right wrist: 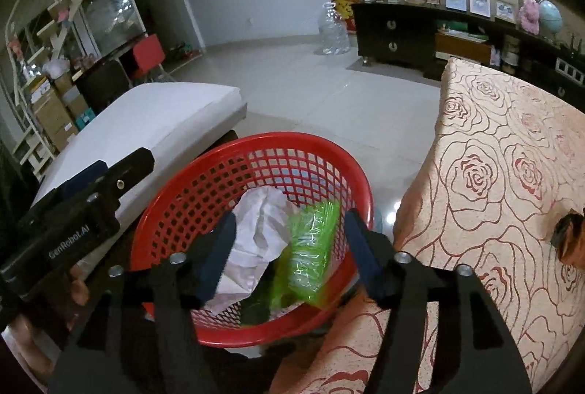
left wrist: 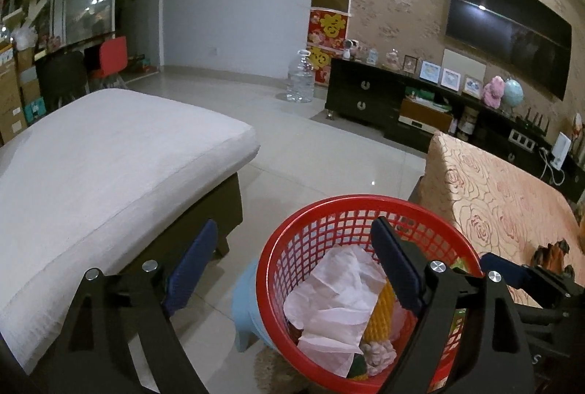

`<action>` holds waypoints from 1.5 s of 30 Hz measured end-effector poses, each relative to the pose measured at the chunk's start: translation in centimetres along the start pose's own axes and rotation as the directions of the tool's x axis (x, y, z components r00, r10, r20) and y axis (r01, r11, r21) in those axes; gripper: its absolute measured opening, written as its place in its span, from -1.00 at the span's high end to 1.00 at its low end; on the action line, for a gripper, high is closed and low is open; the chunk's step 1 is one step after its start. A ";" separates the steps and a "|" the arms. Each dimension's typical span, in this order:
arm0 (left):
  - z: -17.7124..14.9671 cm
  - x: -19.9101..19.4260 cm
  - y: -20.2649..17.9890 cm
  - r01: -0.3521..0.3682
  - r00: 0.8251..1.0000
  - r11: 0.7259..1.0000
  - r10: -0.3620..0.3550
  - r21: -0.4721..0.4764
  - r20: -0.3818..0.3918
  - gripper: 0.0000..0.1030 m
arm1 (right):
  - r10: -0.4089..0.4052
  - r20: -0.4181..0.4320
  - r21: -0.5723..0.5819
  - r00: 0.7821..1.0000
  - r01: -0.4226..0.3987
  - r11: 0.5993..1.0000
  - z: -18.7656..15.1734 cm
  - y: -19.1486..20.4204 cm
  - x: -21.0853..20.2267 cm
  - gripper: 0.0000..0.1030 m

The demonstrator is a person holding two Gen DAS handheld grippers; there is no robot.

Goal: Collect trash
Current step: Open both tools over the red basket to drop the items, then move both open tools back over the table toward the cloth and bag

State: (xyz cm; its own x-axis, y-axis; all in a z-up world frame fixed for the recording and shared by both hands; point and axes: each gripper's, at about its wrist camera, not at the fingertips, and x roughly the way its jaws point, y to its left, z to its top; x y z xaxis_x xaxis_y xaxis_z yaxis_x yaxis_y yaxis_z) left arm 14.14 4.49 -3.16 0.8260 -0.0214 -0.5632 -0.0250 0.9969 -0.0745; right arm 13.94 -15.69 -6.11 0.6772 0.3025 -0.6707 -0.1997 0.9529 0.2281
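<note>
A red mesh basket (left wrist: pixel 292 236) stands on a pale blue stool (left wrist: pixel 246 313) between the bed and the table; it also shows in the right wrist view (right wrist: pixel 256 141). It holds crumpled white paper (left wrist: pixel 332 295) (right wrist: pixel 256 233), a yellow ridged item (left wrist: pixel 380 315) and a green plastic wrapper (right wrist: pixel 310 247). My left gripper (left wrist: pixel 292 251) is open and empty, its right finger over the basket. My right gripper (right wrist: pixel 289 236) is open and empty above the basket, the green wrapper lying between its fingers. The left gripper body (right wrist: pixel 73 222) shows at the left of the right wrist view.
A white-cushioned bench (left wrist: pixel 109 167) lies to the left. A table with a rose-patterned cloth (right wrist: pixel 504 182) stands to the right, with a dark brown object (right wrist: pixel 568 236) on it. A water jug (left wrist: pixel 300 77) and dark TV cabinet (left wrist: pixel 365 97) stand across the tiled floor.
</note>
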 end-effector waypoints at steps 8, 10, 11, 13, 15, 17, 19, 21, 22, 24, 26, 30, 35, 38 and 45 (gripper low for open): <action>-0.2 -0.2 0.0 -0.001 1.000 1.000 0.001 0.021 0.010 -0.61 | -0.027 0.034 0.025 0.999 0.026 0.999 -0.7 -1.2 -1.7 -0.36; -0.2 -0.2 -0.1 0.000 1.000 1.000 -0.001 0.022 0.011 -0.61 | -0.042 0.041 0.031 0.998 0.041 0.999 -1.2 -1.7 -2.3 -0.37; -0.2 -0.2 -0.2 0.004 1.000 1.000 -0.004 0.023 0.012 -0.61 | -0.049 0.043 0.034 0.998 0.047 0.998 -1.4 -1.9 -2.5 -0.37; -0.2 -0.2 -0.5 0.013 1.000 0.999 -0.014 0.030 0.012 -0.61 | -0.063 0.045 0.038 0.997 0.062 0.997 -2.0 -2.4 -3.0 -0.38; -0.4 -0.2 -1.0 0.014 1.000 0.999 -0.015 0.047 0.013 -0.62 | -0.083 0.046 0.042 0.996 0.081 0.996 -2.4 -2.8 -3.4 -0.38; -0.6 -0.2 -1.6 0.014 1.000 0.998 -0.015 0.067 0.013 -0.64 | -0.103 0.047 0.046 0.994 0.101 0.994 -3.0 -3.4 -3.8 -0.39; -0.7 -0.1 -1.9 0.017 1.000 0.997 -0.017 0.079 0.012 -0.65 | -0.121 0.049 0.051 0.991 0.119 0.992 -3.5 -3.8 -4.4 -0.40; -0.8 -0.1 -2.3 0.019 1.000 0.996 -0.020 0.086 0.012 -0.65 | -0.142 0.053 0.057 0.988 0.139 0.989 -3.9 -4.4 -4.9 -0.42; -0.9 0.0 -2.5 0.019 1.000 0.996 -0.020 0.089 0.011 -0.65 | -0.157 0.056 0.061 0.986 0.153 0.986 -4.1 -4.8 -5.2 -0.44; -0.9 0.0 -2.7 0.023 1.000 0.995 -0.024 0.093 0.009 -0.65 | -0.179 0.059 0.069 0.982 0.175 0.982 -4.5 -5.4 -5.8 -0.46; -1.0 0.1 -3.0 0.027 1.000 0.995 -0.028 0.099 0.010 -0.65 | -0.204 0.058 0.083 0.977 0.199 0.976 -4.9 -6.3 -6.5 -0.48; -1.3 -0.1 -3.6 0.035 0.999 0.993 -0.036 0.115 0.010 -0.65 | -0.252 0.049 0.104 0.966 0.246 0.964 -6.0 -8.3 -7.5 -0.49; -1.5 -0.2 -4.0 0.051 0.999 0.991 -0.052 0.125 0.011 -0.65 | -0.321 0.033 0.131 0.946 0.315 0.940 -8.1 -11.5 -8.8 -0.50; -1.7 -0.3 -4.3 0.068 0.998 0.990 -0.069 0.126 0.006 -0.65 | -0.376 0.014 0.158 0.927 0.369 0.916 -9.9 -14.3 -10.0 -0.50; -2.2 -0.9 -6.2 0.093 0.995 0.979 -0.097 0.182 0.013 -0.65 | -0.515 -0.058 0.309 0.855 0.506 0.805 -15.0 -22.7 -13.6 -0.50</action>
State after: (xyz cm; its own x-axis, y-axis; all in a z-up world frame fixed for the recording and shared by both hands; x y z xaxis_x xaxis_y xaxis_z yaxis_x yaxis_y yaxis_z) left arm 12.31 -1.83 -4.04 0.8317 -0.1171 -0.5427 0.1549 0.9876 0.0243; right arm -1.32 -41.11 -12.75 0.6412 -0.2314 -0.7317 0.4010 0.9139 0.0624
